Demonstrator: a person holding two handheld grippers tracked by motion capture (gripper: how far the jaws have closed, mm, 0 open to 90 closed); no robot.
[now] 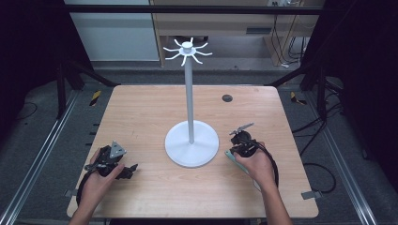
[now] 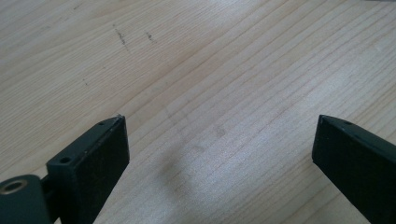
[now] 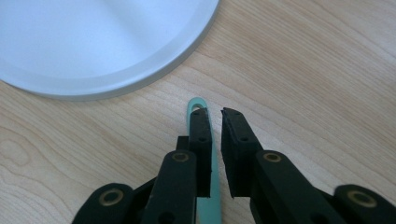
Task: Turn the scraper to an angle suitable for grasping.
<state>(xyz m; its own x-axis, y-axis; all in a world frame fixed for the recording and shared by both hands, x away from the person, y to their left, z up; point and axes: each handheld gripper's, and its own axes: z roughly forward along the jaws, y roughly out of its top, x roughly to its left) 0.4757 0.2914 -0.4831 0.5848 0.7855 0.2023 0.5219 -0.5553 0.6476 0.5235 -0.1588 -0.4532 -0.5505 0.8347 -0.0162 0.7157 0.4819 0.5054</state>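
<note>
A white hook stand [image 1: 189, 93] rises from a round base [image 1: 191, 143] at the table's middle, with curved hooks at its top. My right gripper [image 1: 233, 151] is just right of that base, low over the wood. In the right gripper view its jaws [image 3: 215, 112] are almost together, with a thin gap. A teal handle with a loop hole [image 3: 196, 105] lies on the table under the left jaw, near the base's rim [image 3: 140, 84]. The same teal utensil [image 1: 231, 156] runs under the person's right hand. My left gripper [image 1: 130, 169] rests at the front left, open over bare wood [image 2: 219, 126].
The wooden table [image 1: 141, 112] has a dark cable hole [image 1: 227, 98] at the back right. Black frame posts stand at both sides. A cable [image 1: 273, 168] loops behind the right gripper. The person's forearms come in from the front edge.
</note>
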